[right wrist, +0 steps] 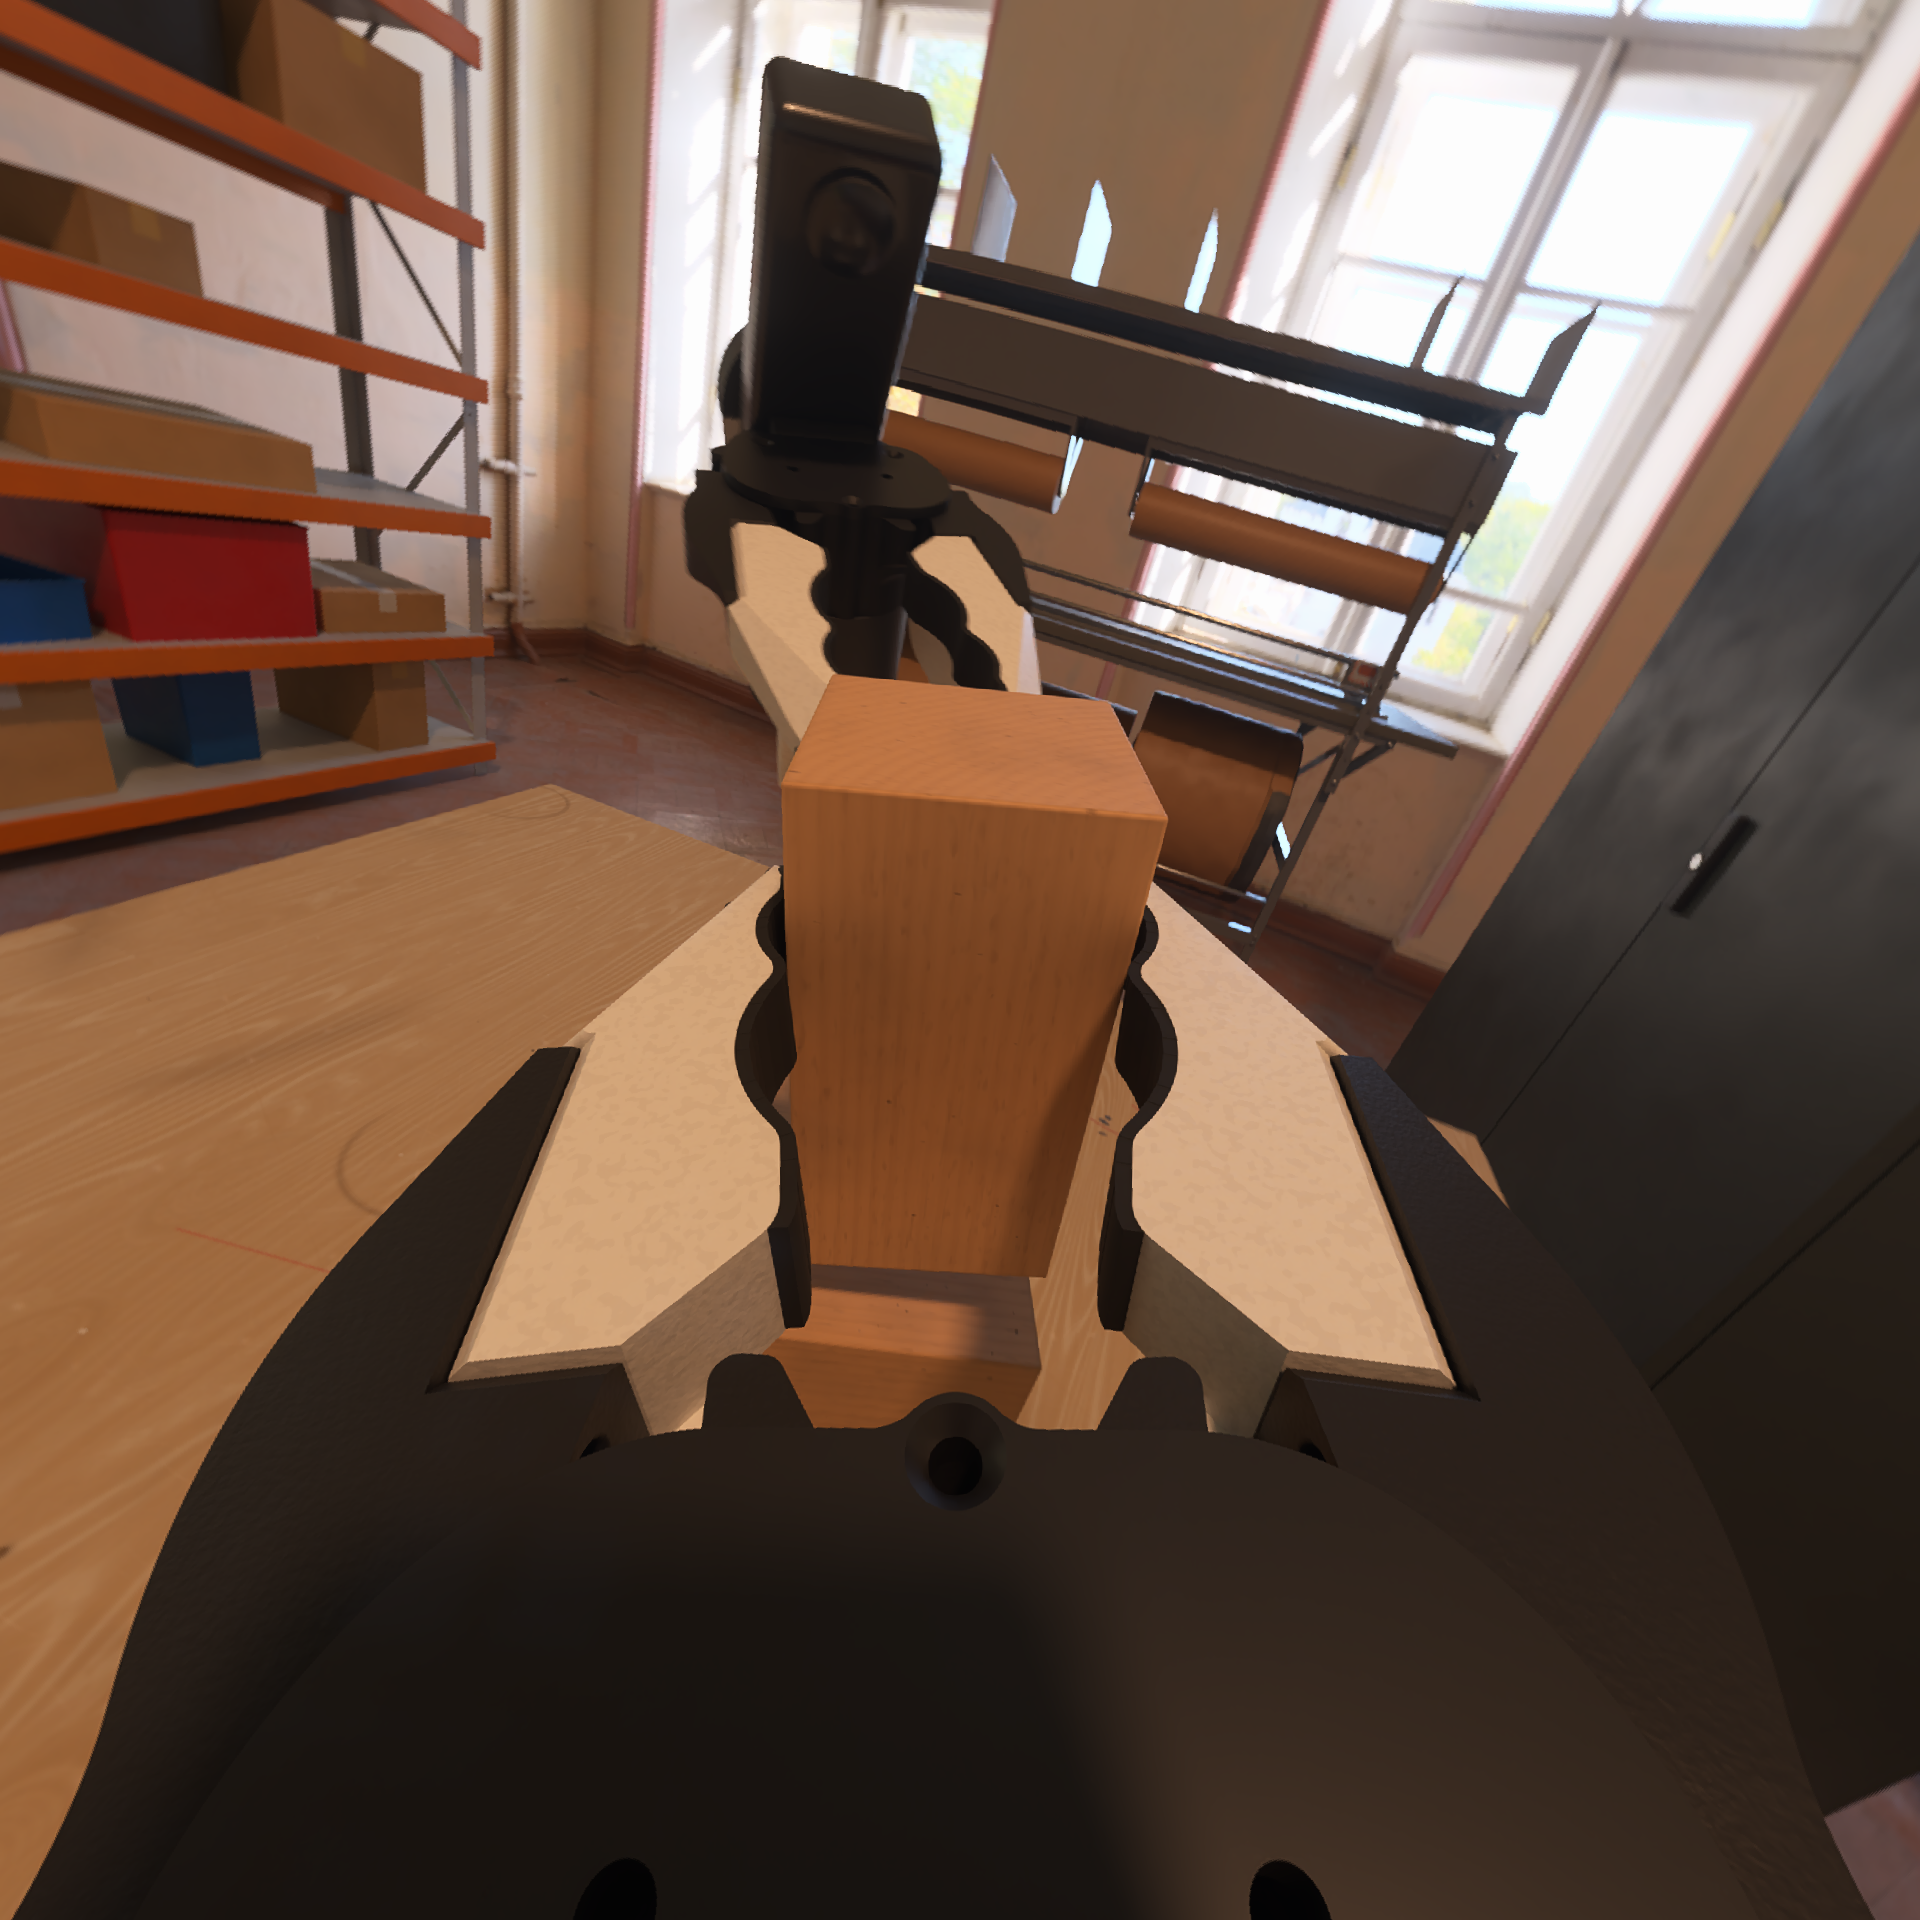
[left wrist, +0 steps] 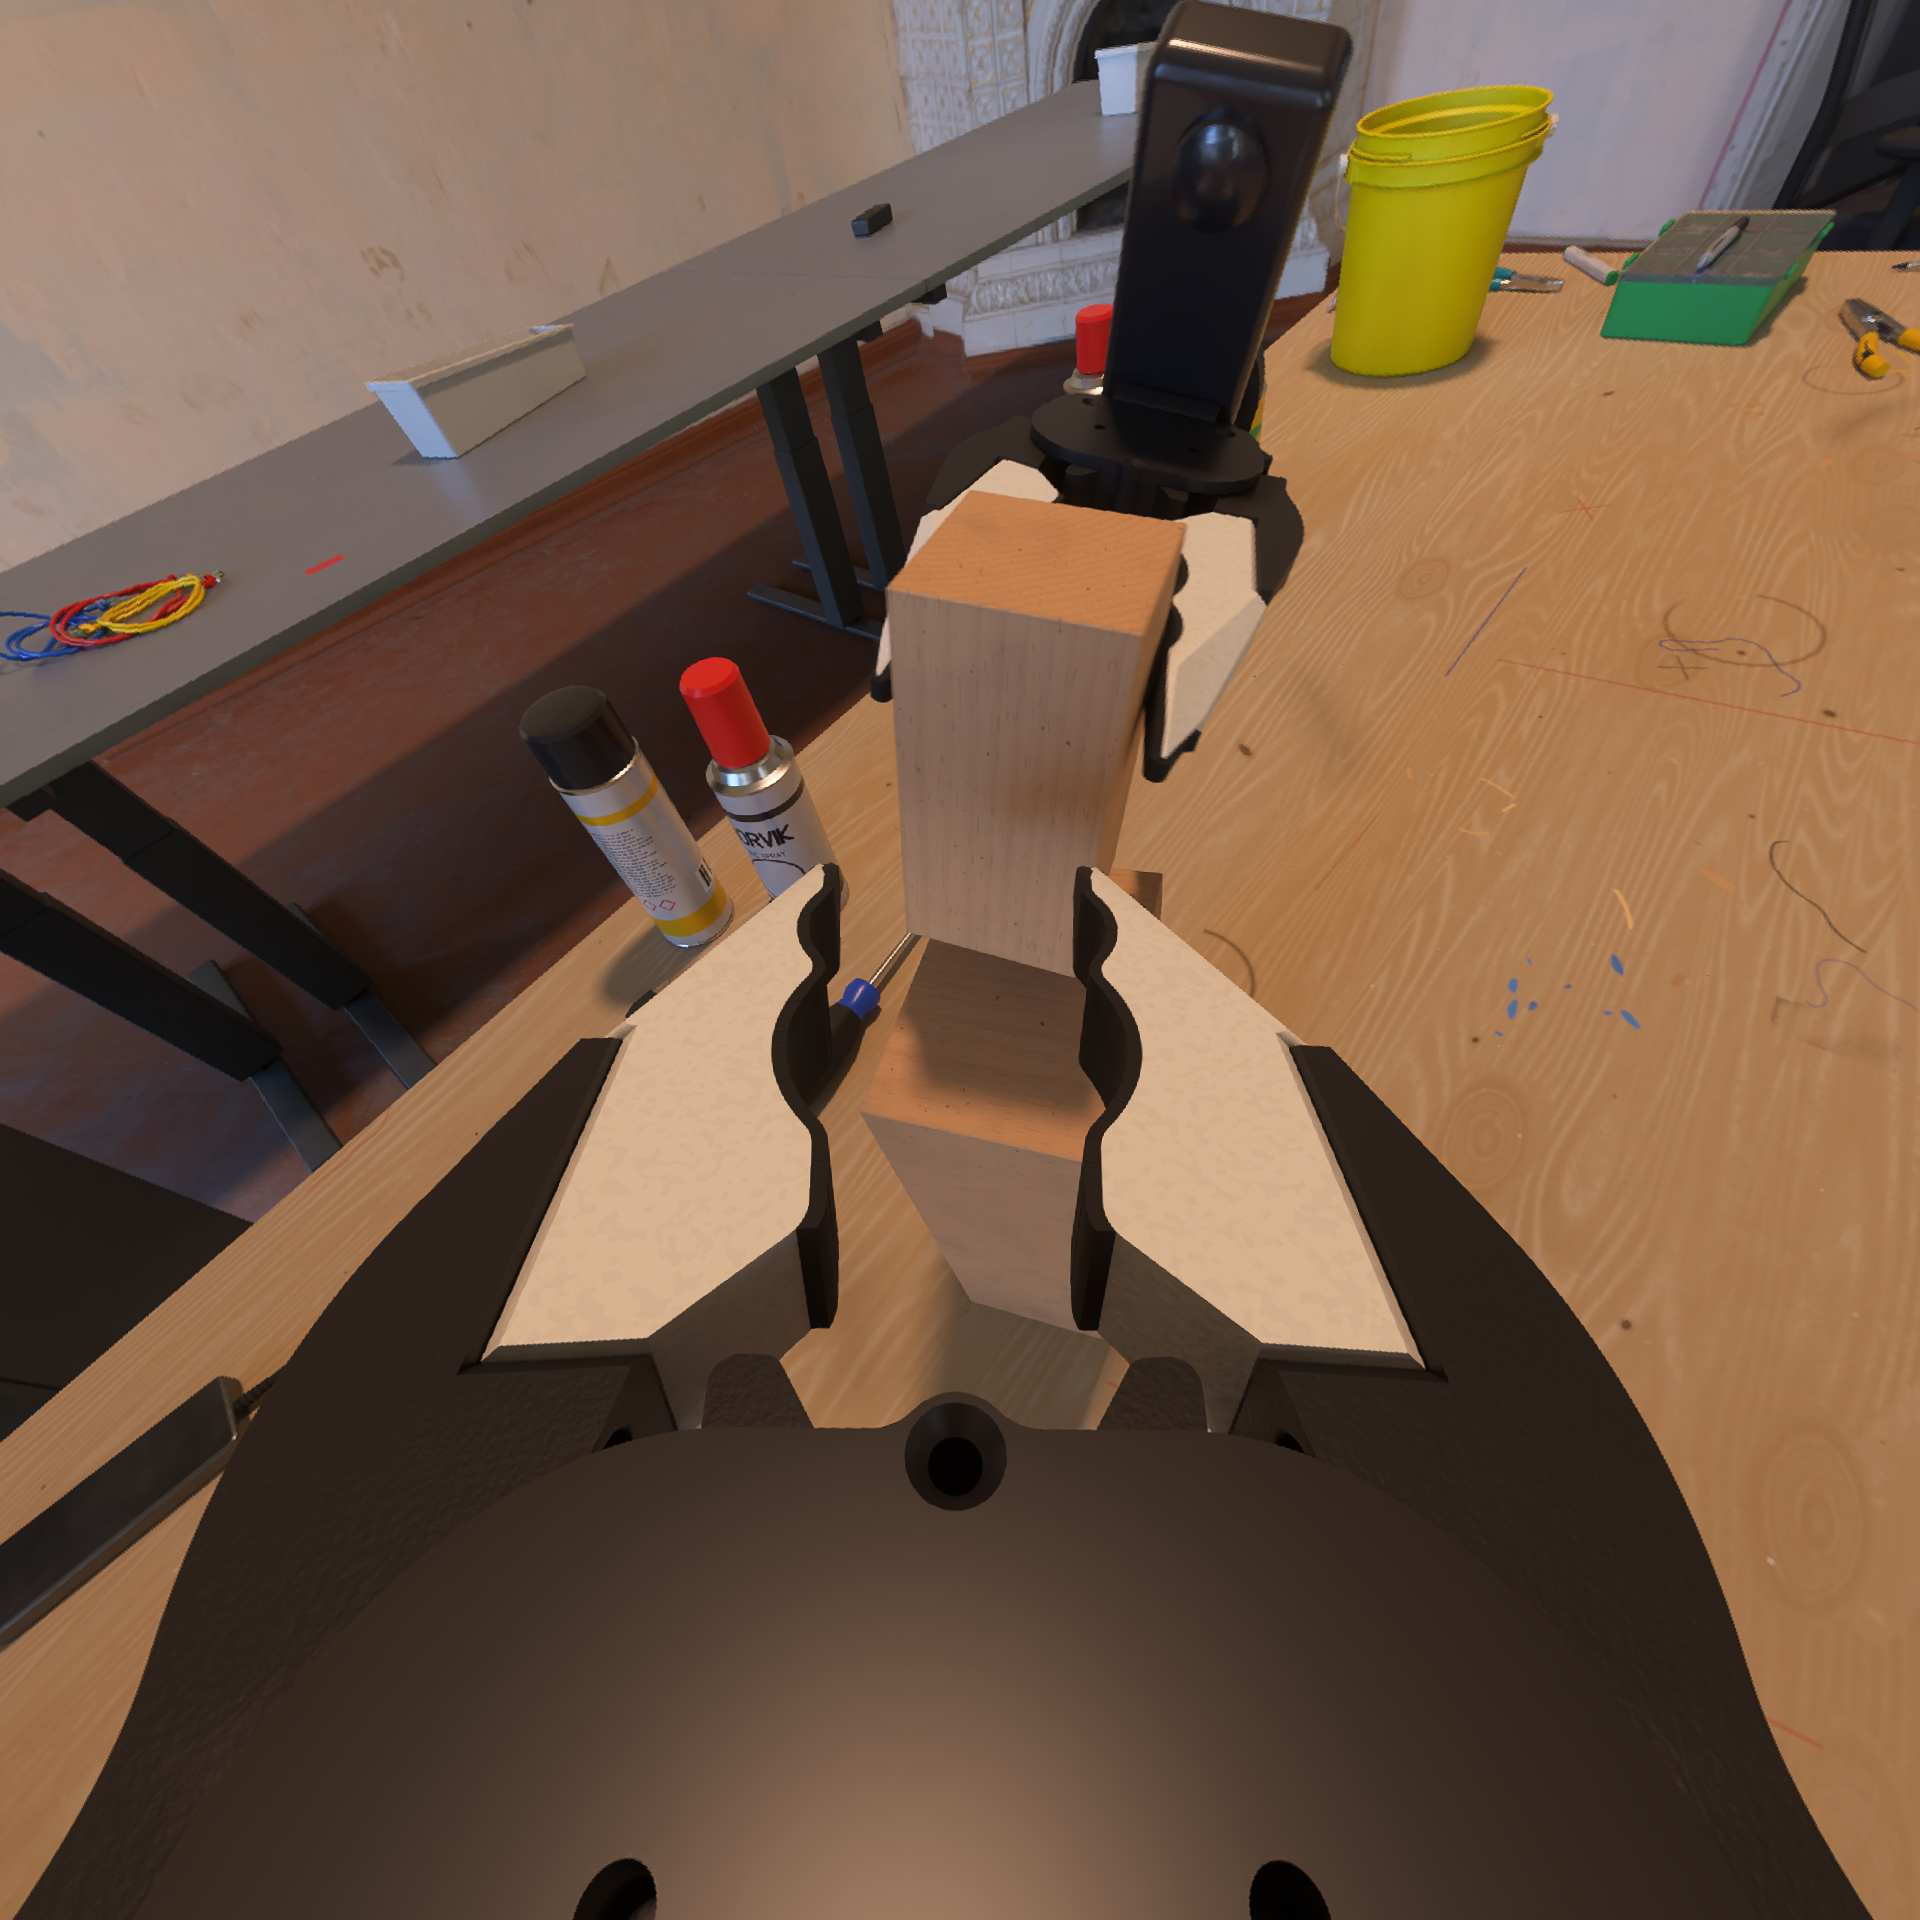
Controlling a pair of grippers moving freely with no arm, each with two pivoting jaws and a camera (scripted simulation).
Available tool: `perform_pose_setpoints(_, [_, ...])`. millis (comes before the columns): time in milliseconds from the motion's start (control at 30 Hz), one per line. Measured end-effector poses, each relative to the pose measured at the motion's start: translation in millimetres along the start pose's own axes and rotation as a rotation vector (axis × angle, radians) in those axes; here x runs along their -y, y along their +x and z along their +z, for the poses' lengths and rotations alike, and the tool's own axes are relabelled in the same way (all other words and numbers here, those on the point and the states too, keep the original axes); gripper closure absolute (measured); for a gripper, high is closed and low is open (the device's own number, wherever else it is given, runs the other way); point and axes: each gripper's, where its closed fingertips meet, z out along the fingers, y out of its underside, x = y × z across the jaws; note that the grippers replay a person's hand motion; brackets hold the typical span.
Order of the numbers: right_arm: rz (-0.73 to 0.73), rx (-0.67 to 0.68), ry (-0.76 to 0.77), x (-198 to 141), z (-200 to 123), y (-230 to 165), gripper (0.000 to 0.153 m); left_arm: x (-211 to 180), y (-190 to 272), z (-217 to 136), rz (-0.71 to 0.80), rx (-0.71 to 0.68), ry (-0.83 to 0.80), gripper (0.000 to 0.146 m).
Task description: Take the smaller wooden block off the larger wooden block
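The smaller wooden block stands upright above the larger wooden block on the plywood table. My right gripper is shut on the smaller block's sides; in the left wrist view it comes in from the far side around that block. A thin shadowed gap shows between the two blocks, and the smaller one leans slightly. My left gripper is shut on the larger block, one finger on each side. The larger block's top shows just below the smaller one.
Two spray cans stand by the table's left edge, and a blue-handled screwdriver lies next to the larger block. A yellow bucket and a green box stand at the back. A black cabinet stands beside the table.
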Motion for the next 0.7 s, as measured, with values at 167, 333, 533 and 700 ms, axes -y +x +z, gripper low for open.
perform_pose_setpoints(167, [-0.079,0.019,-0.005,3,6,-10,0.091,0,0,0,0.004,0.002,-0.001,0.101])
perform_pose_setpoints(333, [-0.117,0.016,-0.009,4,6,-13,0.091,0,0,0,0.007,0.0,0.001,0.101])
perform_pose_setpoints(533, [-0.16,-0.008,-0.004,7,10,-13,0.091,1,1,0,0.015,0.008,-0.003,0.101])
perform_pose_setpoints(700, [-0.17,-0.008,-0.026,3,13,-14,0.091,0,1,0,0.018,0.01,-0.004,0.101])
